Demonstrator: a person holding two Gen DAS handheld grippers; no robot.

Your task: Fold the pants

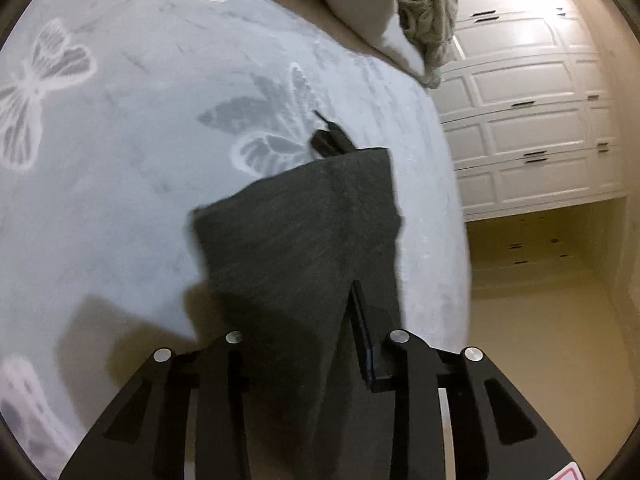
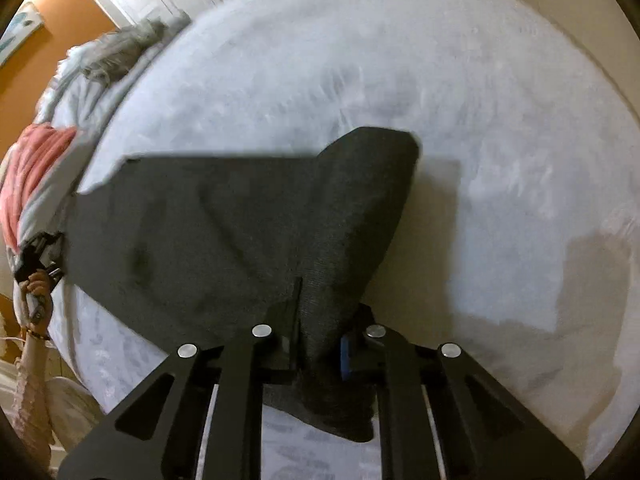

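The dark grey pants (image 1: 304, 220) hang over a light bed cover with butterfly prints (image 1: 120, 160). My left gripper (image 1: 344, 312) is shut on one edge of the pants and holds it above the bed; a black drawstring (image 1: 330, 138) sticks out at the far end. In the right wrist view the pants (image 2: 240, 220) stretch from my right gripper (image 2: 316, 320), which is shut on a bunched edge, across to the left gripper (image 2: 40, 256) at the far left. The fabric hides most of both grippers' fingers.
White panelled wardrobes (image 1: 528, 112) stand beyond the bed's right edge, with beige floor (image 1: 540, 340) below. A pillow and crumpled olive cloth (image 1: 428, 12) lie at the bed's head. A pink garment (image 2: 36, 176) and grey cloth (image 2: 120, 52) lie at the left.
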